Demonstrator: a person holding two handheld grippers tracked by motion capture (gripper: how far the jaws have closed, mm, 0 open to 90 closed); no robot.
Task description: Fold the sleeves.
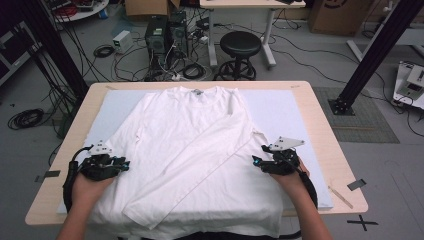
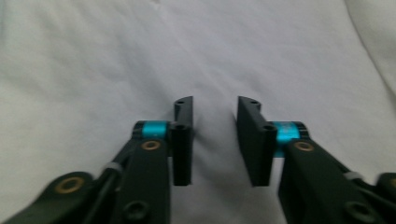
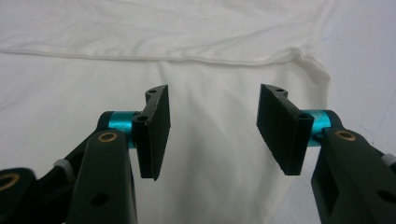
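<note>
White cloth covers most of the table (image 1: 320, 107): a long-sleeved shirt (image 1: 195, 135) lies flat on a pale blue mat (image 1: 280, 107), collar toward the far edge and hem hanging over the near edge by the person. One sleeve (image 1: 200, 175) is folded diagonally across the body of the shirt, running from the right shoulder down toward the near left hem.

At the left side of the shirt, the left gripper (image 1: 122, 165) sits low over the cloth, held in the person's left hand (image 1: 90, 187). In the left gripper view its gripper (image 2: 214, 140) points down at plain white fabric, and the jaws stand a narrow gap apart with cloth showing between them; whether the pads pinch any of it cannot be told.

At the right side, the right gripper (image 1: 257, 161) rests at the shirt's edge in the right hand (image 1: 295, 180). In the right gripper view its gripper (image 3: 212, 135) has the jaws wide apart, nothing clamped, with smooth shirt fabric beneath and a folded sleeve edge (image 3: 187, 58) crossing farther ahead.

Beyond the table, a black stool (image 1: 240, 47) stands on the floor among loose cables (image 1: 105, 50) and computer cases (image 1: 165, 32).
</note>
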